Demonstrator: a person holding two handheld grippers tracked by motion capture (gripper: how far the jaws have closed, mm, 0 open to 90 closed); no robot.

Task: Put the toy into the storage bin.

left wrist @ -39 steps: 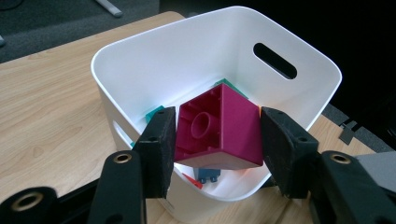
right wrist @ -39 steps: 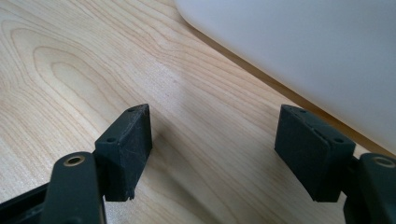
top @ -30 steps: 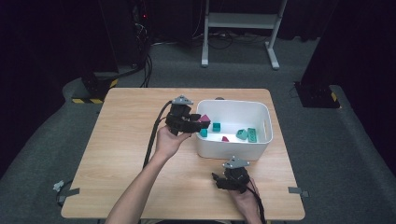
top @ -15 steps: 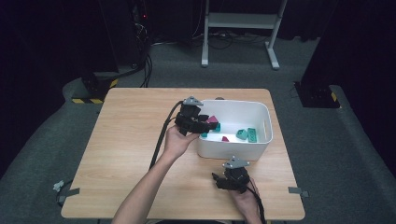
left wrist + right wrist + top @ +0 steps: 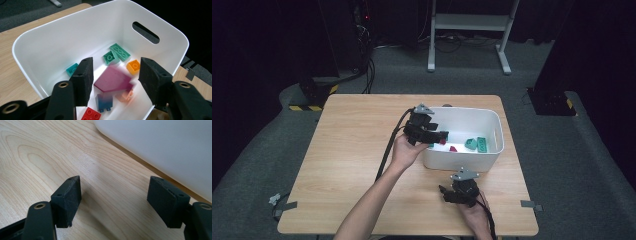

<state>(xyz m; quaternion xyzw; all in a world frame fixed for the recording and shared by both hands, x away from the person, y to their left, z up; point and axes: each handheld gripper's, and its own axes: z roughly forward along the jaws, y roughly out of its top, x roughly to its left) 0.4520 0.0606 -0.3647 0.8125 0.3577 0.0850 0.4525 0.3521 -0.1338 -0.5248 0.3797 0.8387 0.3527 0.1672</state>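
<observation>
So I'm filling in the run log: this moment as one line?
left tool: open over white bin, jaws just opening | magenta block: released, blurred, dropping | right tool: open, over table

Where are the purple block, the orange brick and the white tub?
purple block point(image 5: 112, 80), left gripper view, its flat face.
orange brick point(image 5: 133, 66), left gripper view, its studded top.
white tub point(image 5: 497, 122), high view, its right rim.

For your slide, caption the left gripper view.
Magenta block falls from open jaws into white bin of coloured bricks.
</observation>
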